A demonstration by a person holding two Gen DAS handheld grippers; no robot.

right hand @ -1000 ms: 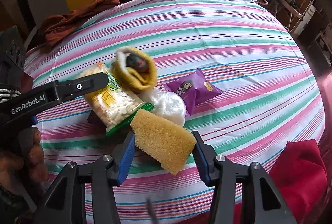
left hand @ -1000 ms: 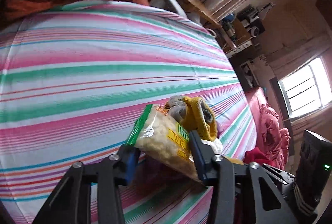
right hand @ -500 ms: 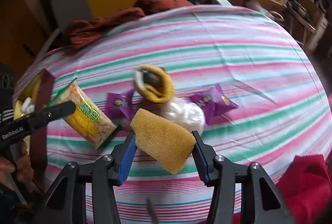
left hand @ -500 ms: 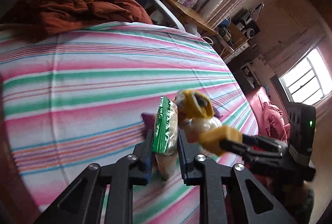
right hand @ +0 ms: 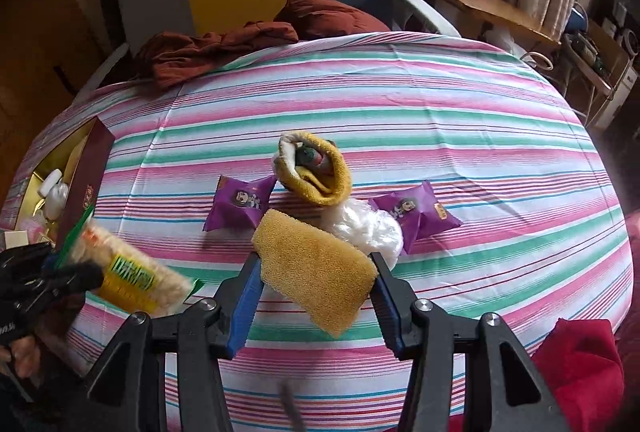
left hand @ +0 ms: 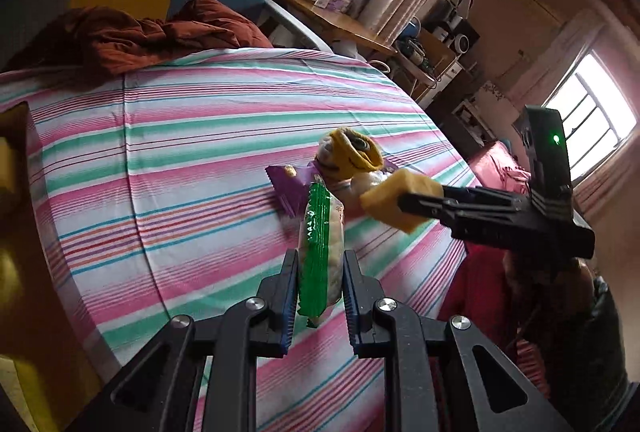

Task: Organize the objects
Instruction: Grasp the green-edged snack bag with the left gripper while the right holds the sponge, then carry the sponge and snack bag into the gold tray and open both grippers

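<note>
Right wrist view: striped bed (right hand: 400,104), far half bare up to a rust blanket (right hand: 224,48) at the far edge. Open maroon box (right hand: 86,184) at the left edge. Mid-bed cluster: two purple packets (right hand: 240,200) (right hand: 416,212), rolled yellow cloth (right hand: 320,172), clear plastic bag (right hand: 368,228). Snack bag (left hand: 320,248), green-edged, pale contents, lifted off the bed, clenched edge-on in the left hand-held gripper (left hand: 320,296). Yellow sponge (right hand: 316,268) grasped by the right hand-held gripper (right hand: 316,296), angled downward.

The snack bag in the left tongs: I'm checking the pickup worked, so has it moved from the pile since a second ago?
Yes. The snack bag has gone left, away from the yellow roll, toward the open box.
</note>
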